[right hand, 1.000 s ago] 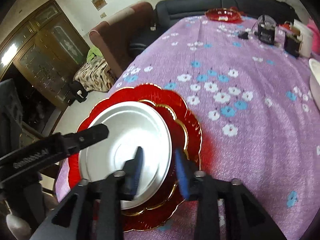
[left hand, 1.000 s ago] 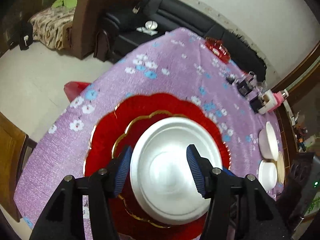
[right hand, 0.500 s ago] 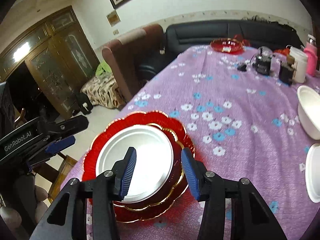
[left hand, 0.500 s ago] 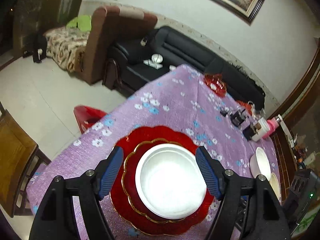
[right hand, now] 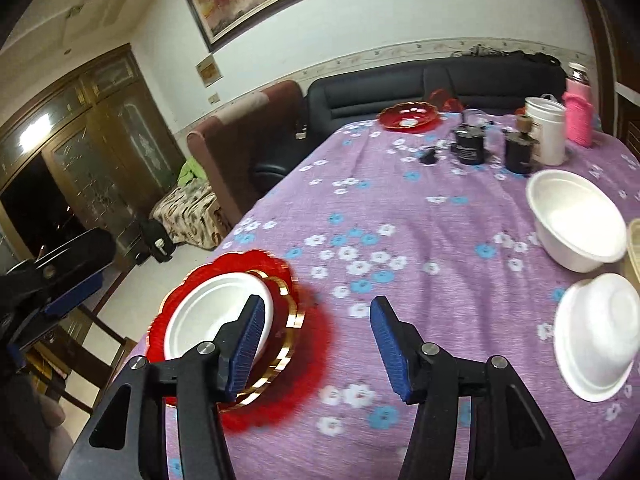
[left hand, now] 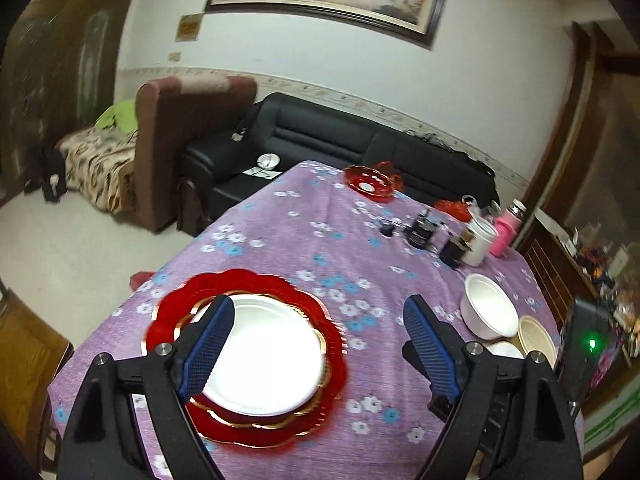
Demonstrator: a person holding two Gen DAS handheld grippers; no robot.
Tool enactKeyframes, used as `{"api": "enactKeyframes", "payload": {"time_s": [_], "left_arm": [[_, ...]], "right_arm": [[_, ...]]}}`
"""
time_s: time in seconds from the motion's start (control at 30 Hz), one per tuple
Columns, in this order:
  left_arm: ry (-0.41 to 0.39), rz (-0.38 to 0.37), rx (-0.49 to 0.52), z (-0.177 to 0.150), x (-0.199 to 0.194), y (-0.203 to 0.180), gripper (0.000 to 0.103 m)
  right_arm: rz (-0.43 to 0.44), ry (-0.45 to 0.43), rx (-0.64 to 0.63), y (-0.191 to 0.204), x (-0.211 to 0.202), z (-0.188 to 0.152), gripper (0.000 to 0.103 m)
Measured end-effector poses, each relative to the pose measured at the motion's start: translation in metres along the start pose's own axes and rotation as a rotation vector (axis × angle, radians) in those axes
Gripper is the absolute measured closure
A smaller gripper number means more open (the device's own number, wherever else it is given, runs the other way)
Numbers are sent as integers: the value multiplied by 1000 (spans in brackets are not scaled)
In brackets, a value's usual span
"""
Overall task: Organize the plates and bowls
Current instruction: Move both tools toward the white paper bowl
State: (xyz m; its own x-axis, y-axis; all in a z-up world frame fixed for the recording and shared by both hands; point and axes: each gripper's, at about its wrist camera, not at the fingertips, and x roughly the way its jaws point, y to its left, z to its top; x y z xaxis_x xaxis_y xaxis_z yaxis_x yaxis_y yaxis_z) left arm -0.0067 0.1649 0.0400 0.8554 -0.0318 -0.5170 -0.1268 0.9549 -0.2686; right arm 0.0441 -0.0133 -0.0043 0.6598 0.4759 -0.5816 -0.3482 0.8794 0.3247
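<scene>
Left wrist view: left tongs (left hand: pixel 316 344) and right tongs (right hand: pixel 316 346) opening wide, holding nothing; white plate (left hand: pixel 264 356) sitting stacked on red plates (left hand: pixel 176 316). Next: white bowls (right hand: pixel 576 220) at 2 o'clock.

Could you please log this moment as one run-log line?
left gripper: open, just opening, empty | right gripper: open, just opening, empty | round white plate: stacked on scalloped red gold-rimmed plates

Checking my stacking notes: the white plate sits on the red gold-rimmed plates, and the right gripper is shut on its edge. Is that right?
Not quite. The white plate does sit on the red gold-rimmed plates, but the right gripper is not shut on it. The right wrist view shows its jaws, which have just been opening, standing apart above the table with nothing between them.
</scene>
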Motion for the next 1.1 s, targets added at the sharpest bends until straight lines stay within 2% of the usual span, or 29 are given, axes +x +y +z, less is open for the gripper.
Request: {"api": "enactKeyframes", "payload": {"time_s": [0.27,0.67,0.93,1.1], "left_arm": [[62,-35,87,-14,24,-52,17],[196,-135,180,-35,70,-123,17],[266,-151,220,-43,98,-152,17],[288,-163,218,-37,115,-165,17]], "right_arm": [[-59,-47,94,-64,-25,-1,43],[-189,-111,289,-172,-51,15,43],[-212,-117,309,-199,-45,36,43],[-228,-119,288,-209,-41,62,43]]}}
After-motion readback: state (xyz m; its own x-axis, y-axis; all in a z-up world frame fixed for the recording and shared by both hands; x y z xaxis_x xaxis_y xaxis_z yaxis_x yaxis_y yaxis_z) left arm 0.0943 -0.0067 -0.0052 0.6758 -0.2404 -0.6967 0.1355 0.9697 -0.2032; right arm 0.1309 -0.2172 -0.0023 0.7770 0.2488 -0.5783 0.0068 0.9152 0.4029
